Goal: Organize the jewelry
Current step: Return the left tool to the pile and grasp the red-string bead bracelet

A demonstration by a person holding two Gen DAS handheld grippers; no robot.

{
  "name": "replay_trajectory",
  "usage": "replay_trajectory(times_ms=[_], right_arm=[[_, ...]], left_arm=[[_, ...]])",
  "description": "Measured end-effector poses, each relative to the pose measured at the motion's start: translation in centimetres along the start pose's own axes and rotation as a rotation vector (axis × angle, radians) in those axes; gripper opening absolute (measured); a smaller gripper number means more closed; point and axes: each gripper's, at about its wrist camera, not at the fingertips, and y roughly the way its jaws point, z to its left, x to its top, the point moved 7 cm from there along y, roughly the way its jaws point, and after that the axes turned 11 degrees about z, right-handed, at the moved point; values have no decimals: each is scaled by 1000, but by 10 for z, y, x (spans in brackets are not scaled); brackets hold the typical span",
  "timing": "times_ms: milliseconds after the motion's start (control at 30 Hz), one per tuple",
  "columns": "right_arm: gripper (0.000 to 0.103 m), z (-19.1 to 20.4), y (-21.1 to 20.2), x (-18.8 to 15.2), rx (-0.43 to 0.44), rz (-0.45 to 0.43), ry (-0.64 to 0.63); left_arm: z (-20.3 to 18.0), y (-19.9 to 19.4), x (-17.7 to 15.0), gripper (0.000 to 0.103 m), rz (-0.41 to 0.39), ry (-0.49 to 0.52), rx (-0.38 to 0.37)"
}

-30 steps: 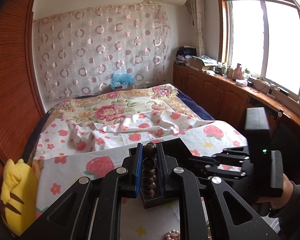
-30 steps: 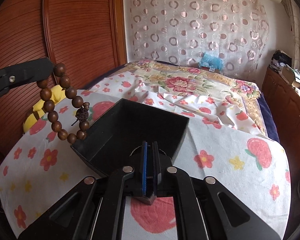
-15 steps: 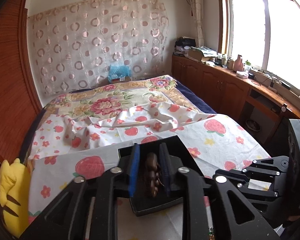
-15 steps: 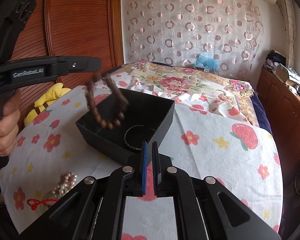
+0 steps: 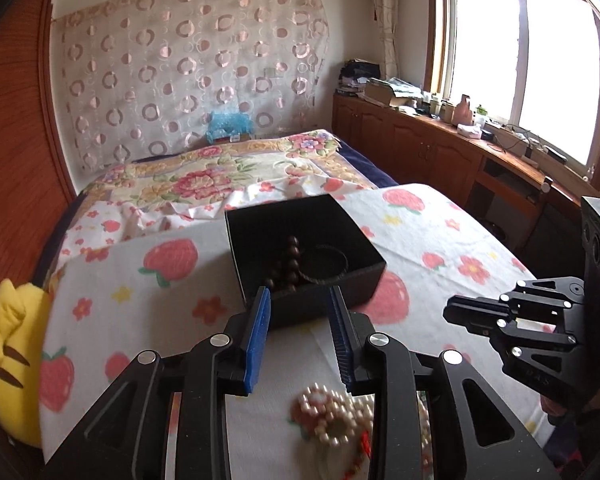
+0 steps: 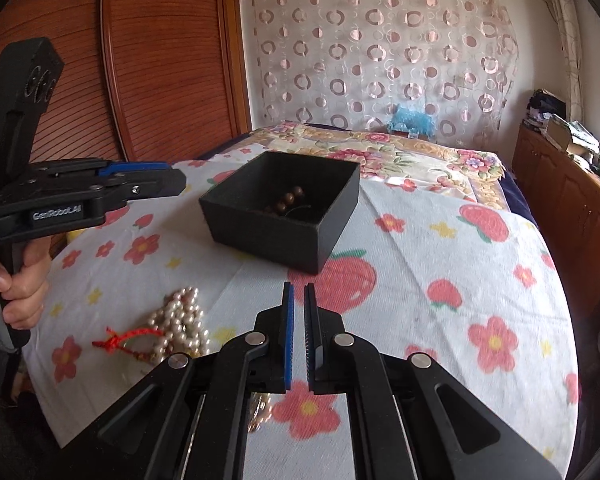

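A black open box (image 5: 364, 280) (image 6: 260, 232) sits on the flowered cloth. Inside it lie a brown wooden bead bracelet (image 5: 288, 266) (image 6: 288, 198) and a dark ring-shaped bangle (image 5: 326, 264). My left gripper (image 5: 300, 300) is open and empty, just in front of the box's near wall; it also shows in the right wrist view (image 6: 156, 184), left of the box. My right gripper (image 6: 299, 292) is shut and empty, in front of the box; it also shows in the left wrist view (image 5: 460, 314). A pile of pearl strands (image 5: 332, 416) (image 6: 180, 320) with a red cord (image 6: 132, 338) lies on the cloth below the left gripper.
The cloth (image 6: 440, 280) covers a raised surface at the foot of a bed (image 5: 204, 176). A yellow plush toy (image 5: 12, 340) sits at the left edge. Wooden cabinets (image 5: 420, 140) run along the right wall, and a wooden wardrobe (image 6: 160, 60) stands on the left.
My left gripper opened and dropped the wooden bead bracelet into the box, then pulled back. My right gripper drew back from the box and stayed shut.
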Motion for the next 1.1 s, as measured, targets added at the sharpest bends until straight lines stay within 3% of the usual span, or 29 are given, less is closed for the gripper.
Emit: replay_trajectory(times_ms=[100,167,333,767,1100], right_arm=[[22,5,-4,-12,-4,2,0],[26,7,-6,-18,2,3,9],[26,11,-7,-34,-5,19,14],[26,16,-3,-59,-6,55,19],[26,18,-4,-60,-5,47,24]], left_arm=[[-4,-6,-16,29,3,-1,-6],[-5,-12,-25,29,5,-4,-12],[-7,-25,-45,37,-2,-6,-9],[-11,-27,-88,37,49,-21,-27],[-35,-19,-97,40,74,23,-71]])
